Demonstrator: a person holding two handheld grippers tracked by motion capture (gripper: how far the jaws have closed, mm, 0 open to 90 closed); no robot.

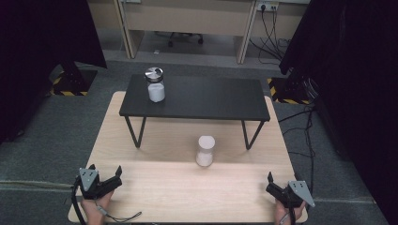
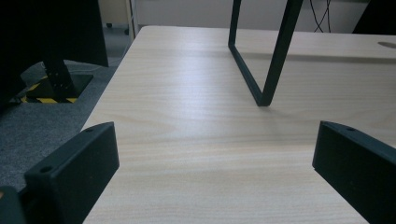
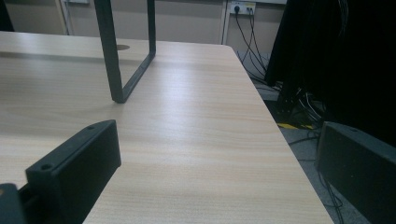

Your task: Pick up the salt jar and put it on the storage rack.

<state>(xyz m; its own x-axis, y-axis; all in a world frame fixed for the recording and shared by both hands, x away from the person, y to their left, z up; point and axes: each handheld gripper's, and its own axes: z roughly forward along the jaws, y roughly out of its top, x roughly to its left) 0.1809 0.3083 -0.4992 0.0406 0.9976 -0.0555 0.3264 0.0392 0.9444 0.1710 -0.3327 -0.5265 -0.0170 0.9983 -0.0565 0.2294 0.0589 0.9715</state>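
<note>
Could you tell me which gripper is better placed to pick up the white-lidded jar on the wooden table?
Probably the right gripper: the white-lidded jar stands right of the table's middle, closer to it than to the left gripper. Both are open and empty.

Black shelf [image 1: 206, 96] stands on wooden table [image 1: 159, 187]; office chair [image 1: 185, 37] behind.

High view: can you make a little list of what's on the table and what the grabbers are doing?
lidded jar: upright on the black shelf, white stuff inside
white jar: upright on the wooden table, in front of the shelf
left gripper: open, holding nothing, near corner
right gripper: open, holding nothing, near corner
</note>
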